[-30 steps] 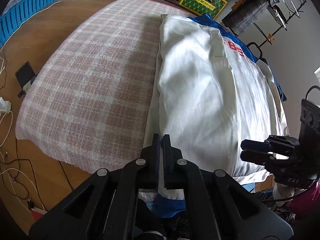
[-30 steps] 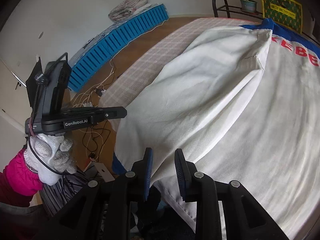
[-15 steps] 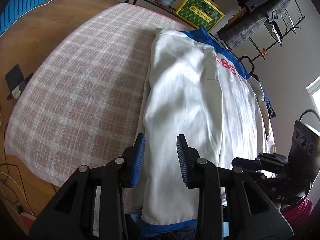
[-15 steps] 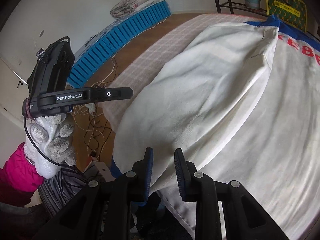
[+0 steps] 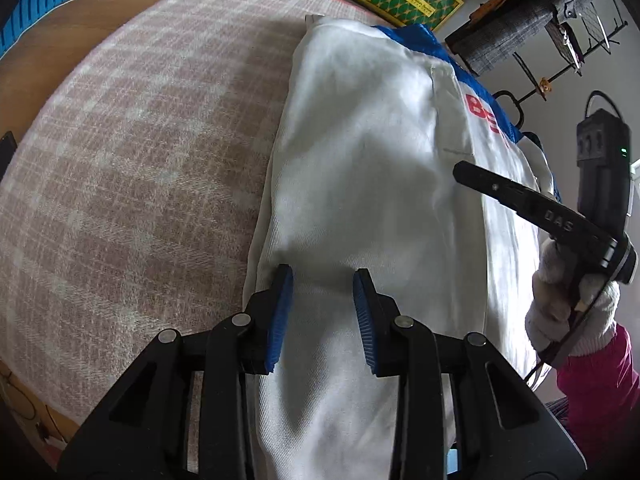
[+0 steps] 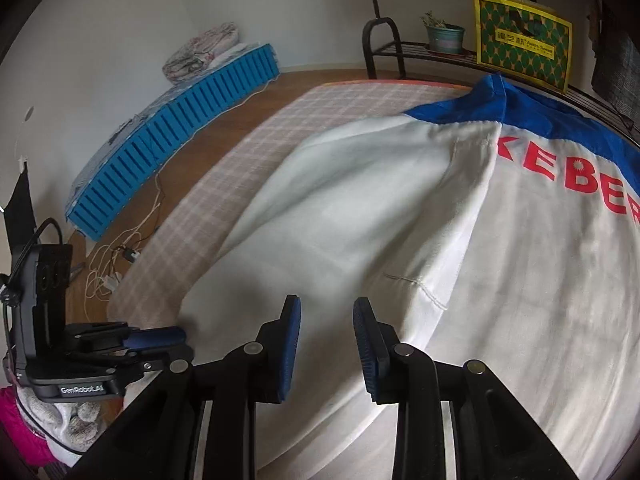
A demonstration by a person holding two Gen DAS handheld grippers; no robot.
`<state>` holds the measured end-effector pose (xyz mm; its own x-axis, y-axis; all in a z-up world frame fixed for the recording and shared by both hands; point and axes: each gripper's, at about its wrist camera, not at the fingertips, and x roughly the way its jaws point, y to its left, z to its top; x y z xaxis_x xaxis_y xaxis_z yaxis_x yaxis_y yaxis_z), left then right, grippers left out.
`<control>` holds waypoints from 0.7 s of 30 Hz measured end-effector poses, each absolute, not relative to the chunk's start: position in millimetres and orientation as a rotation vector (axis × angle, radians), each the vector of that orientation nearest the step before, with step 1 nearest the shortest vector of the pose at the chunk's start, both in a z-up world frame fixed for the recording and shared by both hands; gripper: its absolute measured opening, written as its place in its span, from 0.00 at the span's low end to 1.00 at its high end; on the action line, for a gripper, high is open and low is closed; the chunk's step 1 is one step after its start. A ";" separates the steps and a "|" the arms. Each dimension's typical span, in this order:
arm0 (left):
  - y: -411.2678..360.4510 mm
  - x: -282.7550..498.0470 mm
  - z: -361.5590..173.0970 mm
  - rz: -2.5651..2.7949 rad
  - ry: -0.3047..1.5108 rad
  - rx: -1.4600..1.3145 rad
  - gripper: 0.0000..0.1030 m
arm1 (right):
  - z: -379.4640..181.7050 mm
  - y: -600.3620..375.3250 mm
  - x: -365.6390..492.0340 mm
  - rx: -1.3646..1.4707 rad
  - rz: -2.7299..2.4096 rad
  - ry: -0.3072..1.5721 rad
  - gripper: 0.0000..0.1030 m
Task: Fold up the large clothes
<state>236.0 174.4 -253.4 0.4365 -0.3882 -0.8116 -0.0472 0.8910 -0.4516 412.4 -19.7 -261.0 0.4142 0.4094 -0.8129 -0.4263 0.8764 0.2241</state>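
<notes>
A large white garment (image 5: 360,168) with blue shoulders and red letters lies on the pink plaid bed (image 5: 132,152), its left side folded over the middle. My left gripper (image 5: 322,280) is open and empty, low over the near part of the folded flap. My right gripper (image 6: 326,308) is open and empty above the garment (image 6: 500,264), further up it than the left. In the left wrist view the right gripper (image 5: 460,168) shows from the side, raised over the cloth. In the right wrist view the left gripper (image 6: 176,334) sits at the cloth's near-left edge.
A blue slatted panel (image 6: 168,136) and cables (image 6: 120,264) lie on the wooden floor left of the bed. A black rack (image 6: 420,48) with a plant pot and a yellow-green bag (image 6: 520,40) stands beyond the bed. Clothes hang on a stand (image 5: 532,12) at the far right.
My left gripper let go of the garment's hem, opened and moved forward over the flap. My right gripper opened wider, rose and moved forward along the garment.
</notes>
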 end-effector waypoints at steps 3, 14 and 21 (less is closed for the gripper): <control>174.7 231.1 -251.0 -0.238 1.114 -0.420 0.31 | -273.6 -39.7 421.5 0.033 0.498 1.068 0.15; 230.0 186.4 -241.0 -0.168 1.075 -0.602 0.50 | -240.3 50.1 405.4 -0.076 0.719 1.010 0.21; 246.0 184.4 -264.6 -0.165 1.129 -0.713 0.50 | -279.8 72.9 412.5 -0.087 0.702 1.090 0.24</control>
<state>184.4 246.0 -264.6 0.4412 -0.4650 -0.7675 -0.2257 0.7703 -0.5964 412.5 72.9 -279.8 0.2713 0.4794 -0.8346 -0.5614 0.7832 0.2674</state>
